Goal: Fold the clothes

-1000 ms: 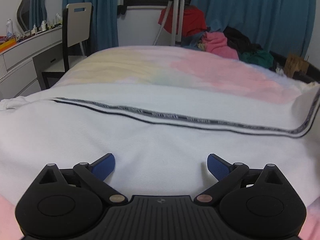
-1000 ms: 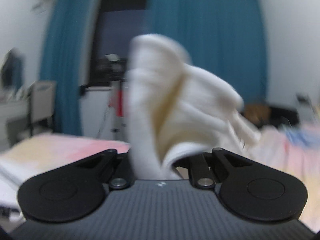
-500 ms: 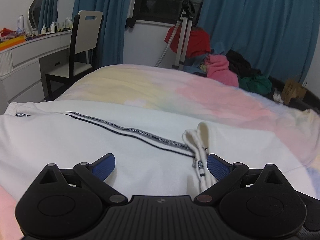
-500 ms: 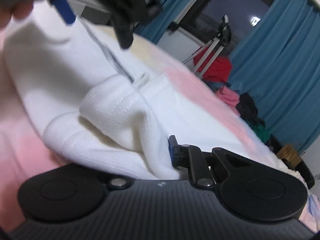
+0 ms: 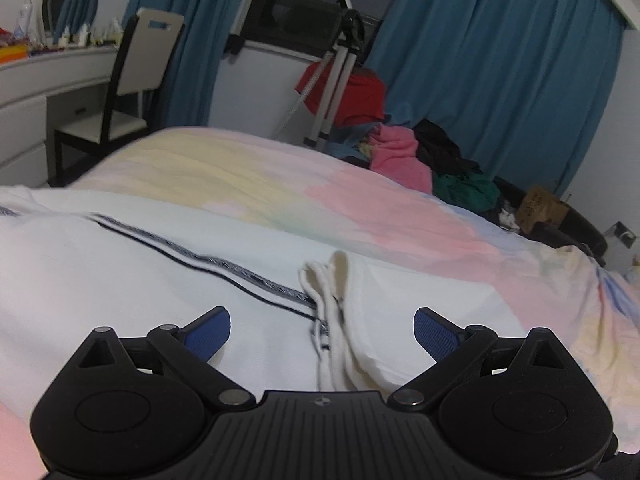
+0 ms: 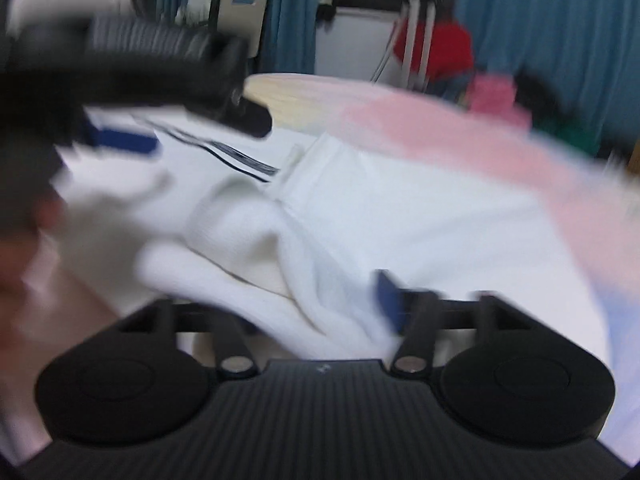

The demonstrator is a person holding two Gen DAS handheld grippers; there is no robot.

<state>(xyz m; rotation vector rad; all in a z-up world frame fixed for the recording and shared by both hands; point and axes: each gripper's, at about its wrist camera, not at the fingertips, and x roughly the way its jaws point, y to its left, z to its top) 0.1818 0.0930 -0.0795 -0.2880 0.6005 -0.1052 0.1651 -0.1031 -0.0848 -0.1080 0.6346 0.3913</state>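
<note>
The garment (image 5: 120,280), white with a dark striped band, lay spread across the near edge of the bed (image 5: 280,184), one end folded over so its ribbed hem (image 5: 332,292) crossed the band. The left gripper (image 5: 322,326) hung over it with jaws spread wide and nothing between them. The right gripper (image 6: 320,300) was opening, bunched cloth between its fingers but no longer pinched.

Ahead of my left gripper (image 5: 322,330) I see a bed with a pastel pink-and-yellow bedspread (image 5: 360,204). A white garment with a dark striped band (image 5: 120,280) lies spread directly on it, under both grippers. Its folded cuff (image 5: 332,280) rests between the left fingers.
</note>
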